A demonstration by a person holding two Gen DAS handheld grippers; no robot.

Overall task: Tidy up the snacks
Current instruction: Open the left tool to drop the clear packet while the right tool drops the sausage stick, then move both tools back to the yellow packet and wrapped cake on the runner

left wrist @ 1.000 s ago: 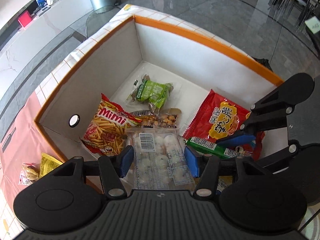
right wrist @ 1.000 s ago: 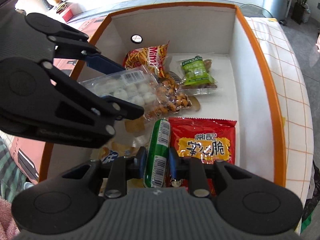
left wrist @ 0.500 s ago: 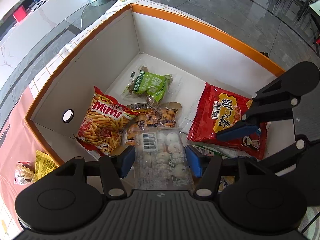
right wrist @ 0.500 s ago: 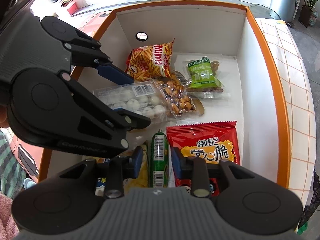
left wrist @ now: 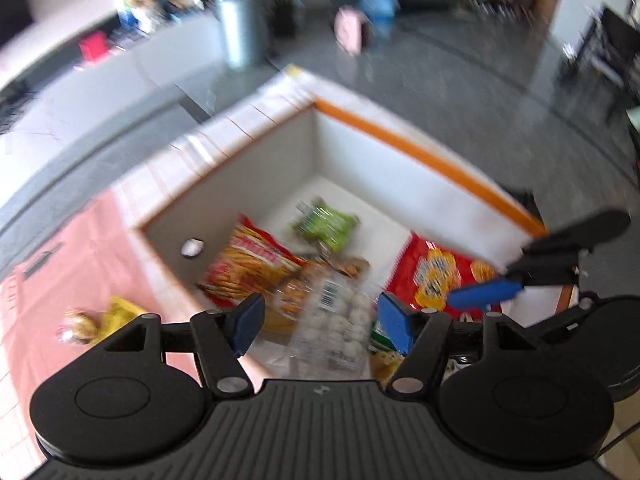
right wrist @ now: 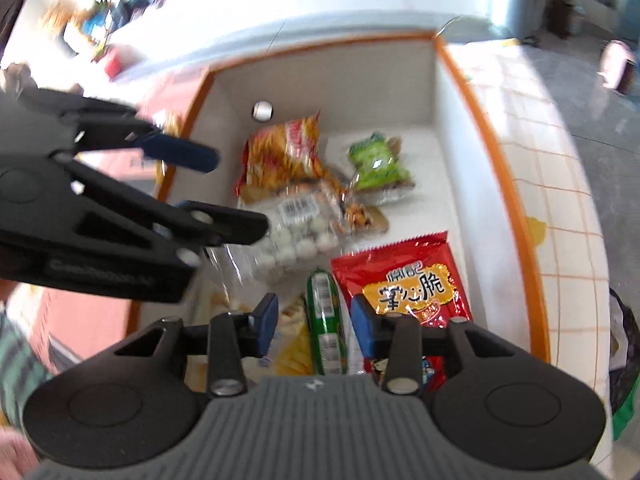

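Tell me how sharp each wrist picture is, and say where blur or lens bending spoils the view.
Left wrist view: heavy motion blur, the box and its snack packets smeared, labels unreadable; only the left gripper is crisp. Right wrist view: milder blur, the red packet and green tube legible, the room behind streaked. Both views: fisheye bending curves the box's edges, and bright daylight washes out the background.

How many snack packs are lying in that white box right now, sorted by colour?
Red: 1, pack
Orange: 1, fries bag
Green: 2, pouch, tube
Clear: 2, white-ball pack, nut pack
Yellow: 1, half hidden
Total: 7
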